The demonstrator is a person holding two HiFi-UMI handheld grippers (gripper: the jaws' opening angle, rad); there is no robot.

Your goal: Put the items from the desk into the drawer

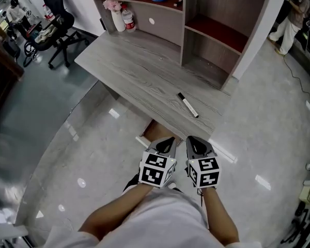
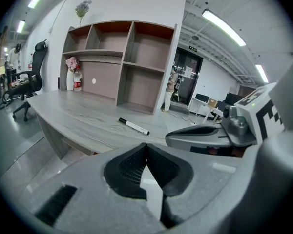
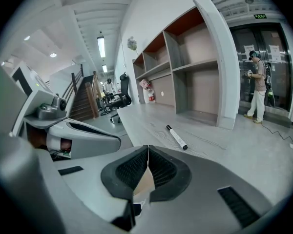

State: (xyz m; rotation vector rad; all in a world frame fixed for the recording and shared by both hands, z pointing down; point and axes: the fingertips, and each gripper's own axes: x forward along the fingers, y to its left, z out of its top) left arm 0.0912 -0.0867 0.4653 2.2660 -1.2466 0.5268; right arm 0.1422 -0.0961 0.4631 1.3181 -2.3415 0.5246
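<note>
While left tool (image 2: 146, 146) and right tool (image 3: 147, 149) sit pinched empty, marker (image 1: 187, 105) on desk (image 1: 129, 71), vase (image 1: 117, 19) in shelf (image 1: 217, 35)

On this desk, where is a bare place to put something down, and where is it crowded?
The desk is bare across the wide stretch between the marker near its right end and the vase and bottle at the far left. Only that far corner, against the shelf unit, is crowded.

The person is holding the left tongs (image 1: 164, 144) and the right tongs (image 1: 197, 145) side by side, just apart, both pointing forward, jaws pressing together on nothing. The left forearm (image 1: 111, 216) and right forearm (image 1: 220, 222) are extending behind them.
</note>
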